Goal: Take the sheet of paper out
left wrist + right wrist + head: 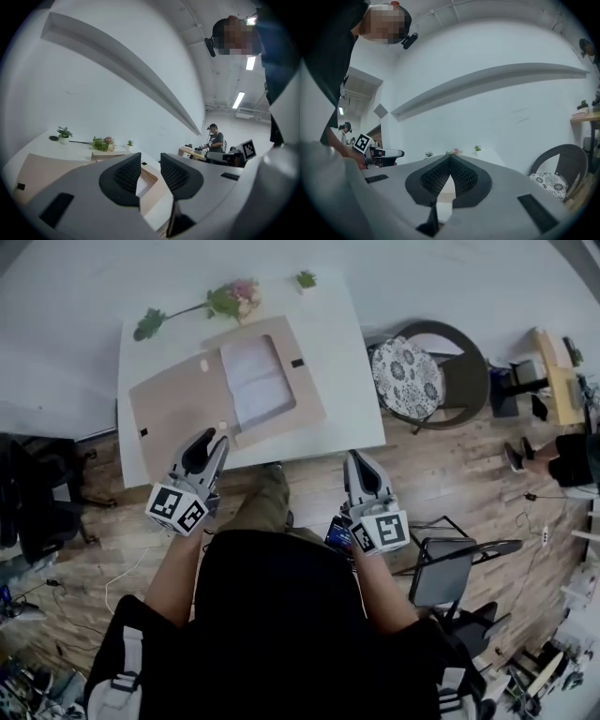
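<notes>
While white rectangular bench (352, 381) carries all, flat brown cardboard folder (178, 409) lies open at its middle. White sheet of paper (255, 381) sits inside folder's right half, framed by cardboard. Left gripper (212, 439) at folder's near edge, jaws apart, empty. Right gripper (356, 459) right of folder, nearer person, jaws clenched tip to tip, empty. Pink-and-green flower sprig (230, 299) beyond folder.

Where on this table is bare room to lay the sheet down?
Bare: the strip of table right of the brown folder, from the small plant to the near edge. Crowded: the far edge, with the flower sprig. The left margin is narrow.
</notes>
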